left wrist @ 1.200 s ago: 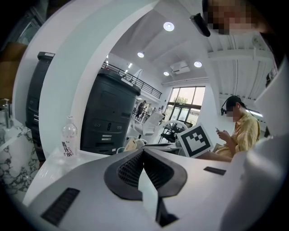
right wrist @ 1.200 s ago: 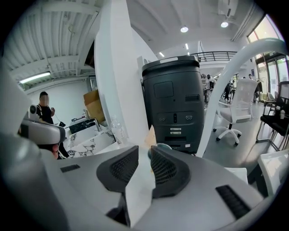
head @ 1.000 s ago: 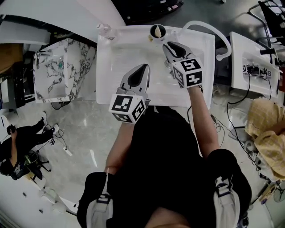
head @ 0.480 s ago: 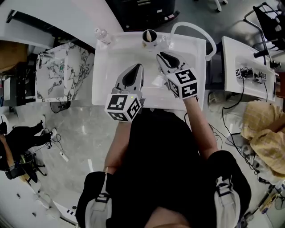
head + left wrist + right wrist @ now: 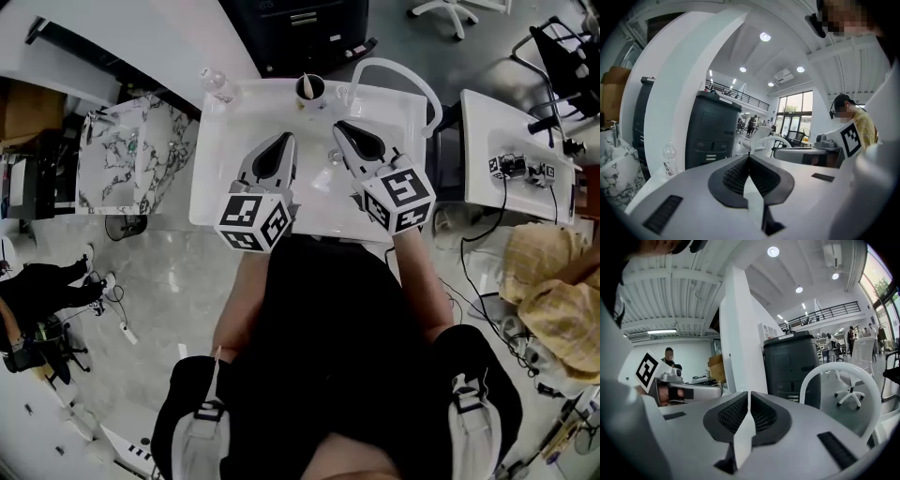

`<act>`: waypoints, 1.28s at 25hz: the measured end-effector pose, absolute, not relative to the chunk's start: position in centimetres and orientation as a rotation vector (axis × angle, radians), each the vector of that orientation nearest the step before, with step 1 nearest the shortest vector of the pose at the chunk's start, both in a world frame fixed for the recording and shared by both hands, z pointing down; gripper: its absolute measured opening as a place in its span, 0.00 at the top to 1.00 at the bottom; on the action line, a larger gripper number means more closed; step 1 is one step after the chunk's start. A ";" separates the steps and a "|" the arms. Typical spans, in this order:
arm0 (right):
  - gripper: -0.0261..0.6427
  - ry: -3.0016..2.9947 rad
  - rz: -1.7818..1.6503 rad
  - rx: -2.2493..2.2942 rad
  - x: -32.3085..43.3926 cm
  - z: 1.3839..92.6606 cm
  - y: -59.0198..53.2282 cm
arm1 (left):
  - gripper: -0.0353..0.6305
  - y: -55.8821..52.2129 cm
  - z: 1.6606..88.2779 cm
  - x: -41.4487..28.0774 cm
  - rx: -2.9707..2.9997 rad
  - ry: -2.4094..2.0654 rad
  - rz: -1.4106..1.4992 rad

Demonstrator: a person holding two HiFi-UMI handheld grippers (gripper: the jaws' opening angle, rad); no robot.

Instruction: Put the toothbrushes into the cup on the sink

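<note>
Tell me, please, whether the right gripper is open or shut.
Shut: the right gripper shows its ribbed pads meeting at the tips, nothing between them.

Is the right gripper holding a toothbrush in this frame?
No. In the right gripper view, the right gripper has its jaws pressed together with nothing between them.

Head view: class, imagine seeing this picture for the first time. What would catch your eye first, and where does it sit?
The left gripper and the right gripper stand out first with their bold black-and-white square markers. Both are held side by side over the white sink, jaws shut and empty. Next comes the dark cup on the sink's back rim, and the white hose arching at the sink's right.
</note>
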State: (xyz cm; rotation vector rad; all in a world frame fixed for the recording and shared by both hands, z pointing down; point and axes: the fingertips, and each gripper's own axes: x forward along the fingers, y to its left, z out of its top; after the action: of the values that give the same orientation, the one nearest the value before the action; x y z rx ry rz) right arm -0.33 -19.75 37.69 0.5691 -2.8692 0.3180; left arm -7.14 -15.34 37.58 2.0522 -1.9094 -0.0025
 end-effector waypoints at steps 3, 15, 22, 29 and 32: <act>0.90 -2.904 0.301 0.558 0.1 36.7 -19.5 | 0.93 -15.8 37.2 -6.8 2.070 -1.907 0.005; 0.92 -2.903 0.302 0.620 1.4 36.8 -20.2 | 0.93 -16.5 37.4 -6.0 2.086 -1.876 0.012; 0.92 -2.887 0.280 0.648 1.4 36.9 -20.2 | 0.93 -16.3 37.4 -6.1 2.092 -1.870 0.012; 0.92 -2.885 0.268 0.651 1.5 36.8 -19.9 | 0.93 -16.1 37.3 -6.0 2.098 -1.868 0.010; 0.92 -2.882 0.257 0.650 1.4 36.8 -19.6 | 0.93 -15.8 37.2 -6.1 2.098 -1.869 0.009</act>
State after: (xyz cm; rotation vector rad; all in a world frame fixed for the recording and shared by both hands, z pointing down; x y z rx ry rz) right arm 1.38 -19.61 36.81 0.6504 -2.8817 0.2571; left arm -6.11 -15.83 37.24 2.0978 -1.8692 0.0093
